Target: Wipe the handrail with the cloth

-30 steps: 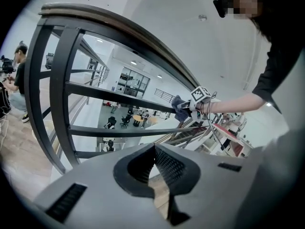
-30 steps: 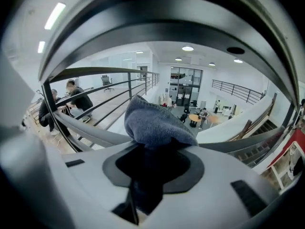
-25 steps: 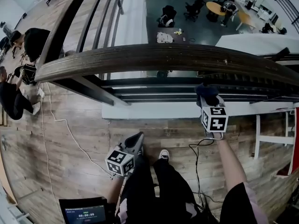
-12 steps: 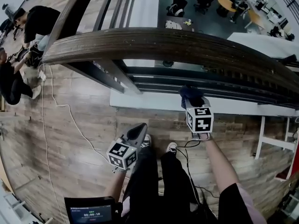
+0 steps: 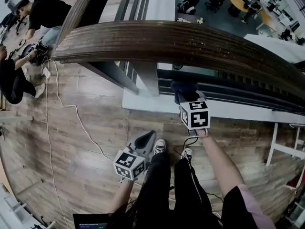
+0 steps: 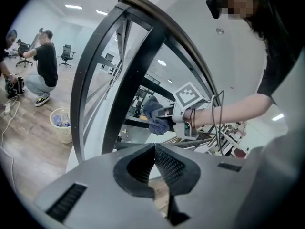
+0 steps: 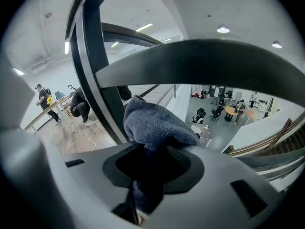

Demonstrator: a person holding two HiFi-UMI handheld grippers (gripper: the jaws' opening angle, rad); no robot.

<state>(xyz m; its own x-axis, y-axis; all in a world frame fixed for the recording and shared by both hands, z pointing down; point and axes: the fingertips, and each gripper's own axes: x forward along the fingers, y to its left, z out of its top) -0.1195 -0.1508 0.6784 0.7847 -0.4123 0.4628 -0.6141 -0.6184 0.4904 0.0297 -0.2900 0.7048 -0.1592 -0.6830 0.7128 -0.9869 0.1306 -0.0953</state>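
While right tool [image 5: 187, 94] grips one cloth [image 7: 155, 123] | one handrail [image 5: 190, 39] | left tool [image 6: 155, 150] closed, empty

cloth [image 7: 155, 123] under handrail [image 5: 167, 39], in right tool [image 7: 151, 162]

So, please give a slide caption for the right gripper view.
Right gripper holds a blue cloth below the dark handrail.
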